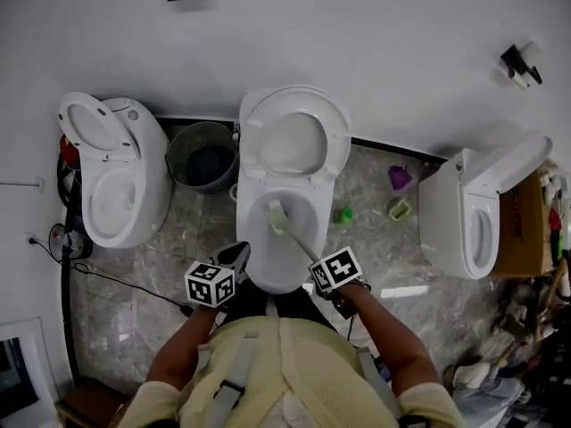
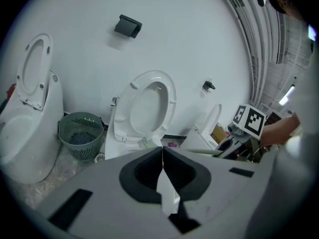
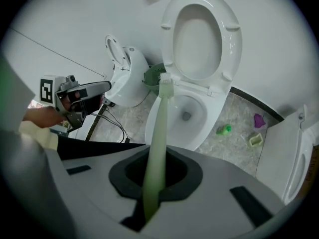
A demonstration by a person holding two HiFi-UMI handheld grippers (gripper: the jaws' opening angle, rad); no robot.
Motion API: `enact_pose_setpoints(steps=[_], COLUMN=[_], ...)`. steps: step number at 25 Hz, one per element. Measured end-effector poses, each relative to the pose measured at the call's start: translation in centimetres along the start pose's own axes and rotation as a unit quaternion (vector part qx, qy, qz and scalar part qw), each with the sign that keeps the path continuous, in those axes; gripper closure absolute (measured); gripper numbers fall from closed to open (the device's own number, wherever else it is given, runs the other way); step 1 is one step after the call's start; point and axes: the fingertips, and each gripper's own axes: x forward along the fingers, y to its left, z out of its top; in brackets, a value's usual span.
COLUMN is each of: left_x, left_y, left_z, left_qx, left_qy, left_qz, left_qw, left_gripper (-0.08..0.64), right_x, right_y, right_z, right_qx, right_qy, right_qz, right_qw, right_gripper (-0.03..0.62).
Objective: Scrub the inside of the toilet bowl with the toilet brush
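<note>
Your left gripper (image 2: 162, 156) hovers just left of the near rim of the middle toilet bowl (image 1: 252, 239). Its fingers are pressed together with nothing between them. Your right gripper (image 3: 153, 185), at the bowl's near right rim, has its fingers clamped on the pale green handle of the toilet brush (image 3: 160, 118). The brush slants forward, its bristle head within the bowl's opening. Behind the bowl the seat (image 1: 332, 141) stands raised, and a green wastebasket (image 1: 203, 157) sits just left of it.

No text, label, brand or number can be read.
</note>
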Motion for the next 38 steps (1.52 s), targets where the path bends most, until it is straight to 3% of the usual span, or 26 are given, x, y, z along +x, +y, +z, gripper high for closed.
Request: enact_pose_setpoints(steps=[18, 23, 33, 38], left_x=[-3.0, -3.3, -4.1, -4.3], left_y=[-1.5, -2.0, -3.4, -4.0], left_z=[3.1, 4.7, 5.9, 5.9], left_qx=[0.023, -0.008, 0.03, 0.025], left_qy=[-0.022, -0.035, -0.038, -0.036], left_qz=[-0.004, -0.004, -0.003, -0.017], left_qw=[0.9995, 0.9993, 0.9988, 0.9989], left_gripper=[0.549, 0.548, 0.548, 0.549], right_x=[-5.2, -6.7, -8.7, -10.0], right_y=[4.0, 4.5, 3.5, 3.8], right_z=[5.4, 6.4, 7.2, 7.6], right_qx=[-0.064, -0.073, -0.066, -0.065], right_qy=[-0.099, -0.122, -0.168, -0.19], right_qz=[0.041, 0.037, 0.011, 0.01], right_qw=[0.992, 0.989, 0.984, 0.98], right_gripper=[0.565, 0.566, 0.566, 0.566])
